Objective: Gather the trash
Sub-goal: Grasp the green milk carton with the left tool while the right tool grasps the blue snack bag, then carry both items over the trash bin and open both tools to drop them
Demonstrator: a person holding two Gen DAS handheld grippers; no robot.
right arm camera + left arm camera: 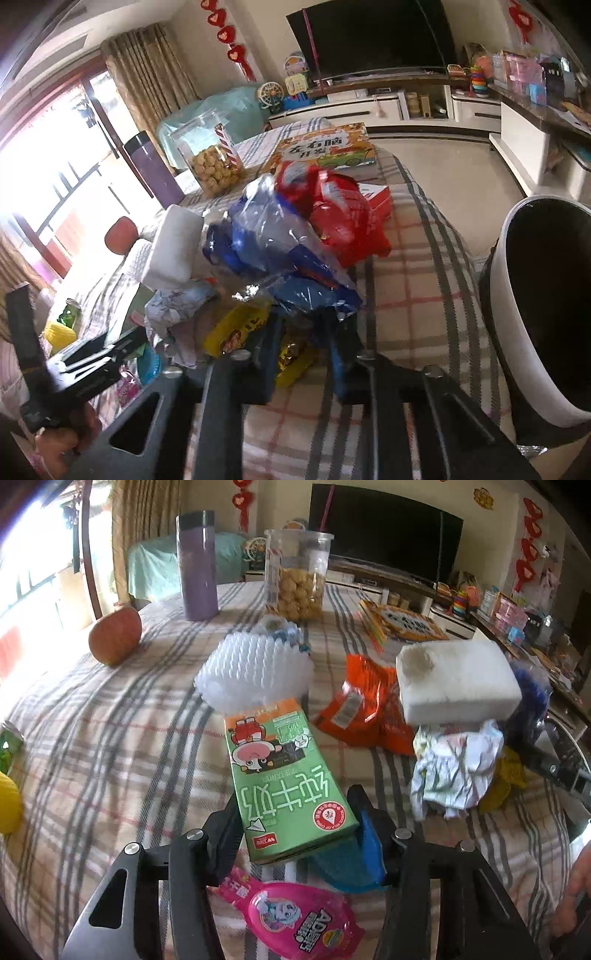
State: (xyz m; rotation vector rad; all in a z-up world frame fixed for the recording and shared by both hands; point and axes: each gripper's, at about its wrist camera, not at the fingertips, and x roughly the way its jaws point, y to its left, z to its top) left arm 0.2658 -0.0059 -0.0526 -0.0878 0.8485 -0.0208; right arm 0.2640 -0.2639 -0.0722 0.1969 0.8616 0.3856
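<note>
Cream walls (480,22); pale tiled floor (443,162); large black television (369,37) above low white cabinet (369,107); beige curtains (147,74); bright window (48,155).

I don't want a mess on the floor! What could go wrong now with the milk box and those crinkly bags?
The left gripper pinches only the near end of the green milk carton, so it might tip or slip when lifted. The right gripper closes over the yellow wrapper, and the blue plastic bag piled against it may drag along and miss the bin.
</note>
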